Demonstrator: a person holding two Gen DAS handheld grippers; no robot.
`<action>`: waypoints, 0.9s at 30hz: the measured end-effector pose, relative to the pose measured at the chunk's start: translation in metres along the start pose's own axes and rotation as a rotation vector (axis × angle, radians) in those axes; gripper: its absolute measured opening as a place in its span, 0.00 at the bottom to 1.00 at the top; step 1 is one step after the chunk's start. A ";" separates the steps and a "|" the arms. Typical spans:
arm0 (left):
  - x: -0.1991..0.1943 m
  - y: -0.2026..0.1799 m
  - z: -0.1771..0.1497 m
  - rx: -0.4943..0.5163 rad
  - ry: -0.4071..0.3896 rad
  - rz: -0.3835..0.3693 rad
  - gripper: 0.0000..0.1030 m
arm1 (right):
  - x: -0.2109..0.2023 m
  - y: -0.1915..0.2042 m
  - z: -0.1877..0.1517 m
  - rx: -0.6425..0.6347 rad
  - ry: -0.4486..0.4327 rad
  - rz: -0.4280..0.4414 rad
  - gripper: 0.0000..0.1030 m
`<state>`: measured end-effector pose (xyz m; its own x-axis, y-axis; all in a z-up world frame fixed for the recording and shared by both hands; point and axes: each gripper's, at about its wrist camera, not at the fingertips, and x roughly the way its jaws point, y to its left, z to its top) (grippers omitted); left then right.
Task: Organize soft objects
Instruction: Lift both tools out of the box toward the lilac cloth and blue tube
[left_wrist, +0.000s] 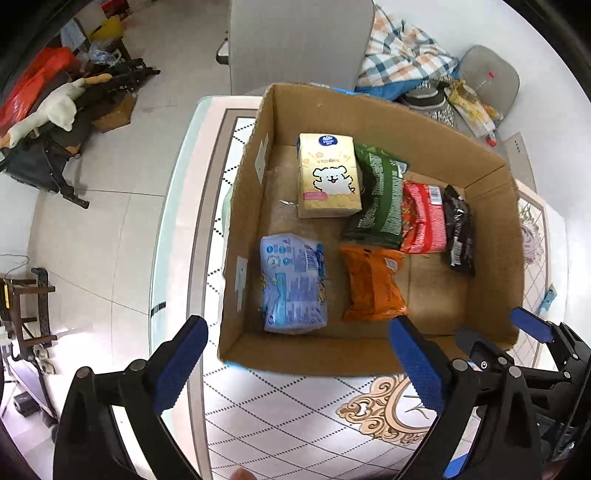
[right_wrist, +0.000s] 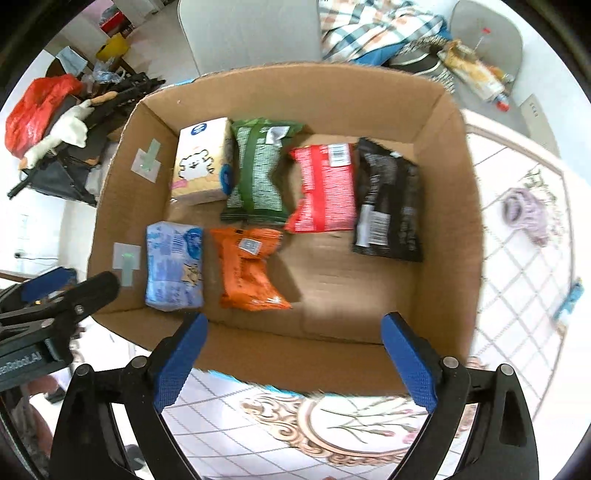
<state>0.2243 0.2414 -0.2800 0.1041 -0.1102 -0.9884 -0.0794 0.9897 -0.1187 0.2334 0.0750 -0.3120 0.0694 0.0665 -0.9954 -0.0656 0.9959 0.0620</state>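
Soft packs (right_wrist: 251, 269) in cardboard box (right_wrist: 443, 122) (labels blurred), left claw (left_wrist: 299, 365) wide, right claw (right_wrist: 295, 360) wide, both empty.

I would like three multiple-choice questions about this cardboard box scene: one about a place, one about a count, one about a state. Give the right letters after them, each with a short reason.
1. Where does the orange packet lie in the cardboard box?
A. right beside the blue tissue pack
B. on top of the black packet
C. outside, on the table

2. How many packs lie in the box?
A. four
B. six
C. eight

3. How do the left gripper and right gripper stand?
A. both open, holding nothing
B. both shut on a pack
C. one open, one shut

Answers: 1 A, the two lie side by side in the near row. 2 B, four in the far row, two in the near one. 3 A, the blue pads stand wide apart with nothing between them.
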 end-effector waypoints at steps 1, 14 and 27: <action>-0.003 -0.002 -0.003 0.002 -0.011 0.003 0.98 | -0.007 -0.002 -0.003 -0.003 -0.013 -0.009 0.94; -0.082 -0.029 -0.050 0.023 -0.176 -0.003 0.98 | -0.099 -0.020 -0.053 -0.027 -0.149 -0.006 0.95; -0.122 -0.059 -0.070 0.061 -0.279 0.064 0.98 | -0.152 -0.042 -0.081 -0.009 -0.229 0.069 0.95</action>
<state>0.1470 0.1903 -0.1585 0.3699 -0.0262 -0.9287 -0.0362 0.9984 -0.0426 0.1452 0.0177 -0.1693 0.2883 0.1472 -0.9462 -0.0870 0.9881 0.1272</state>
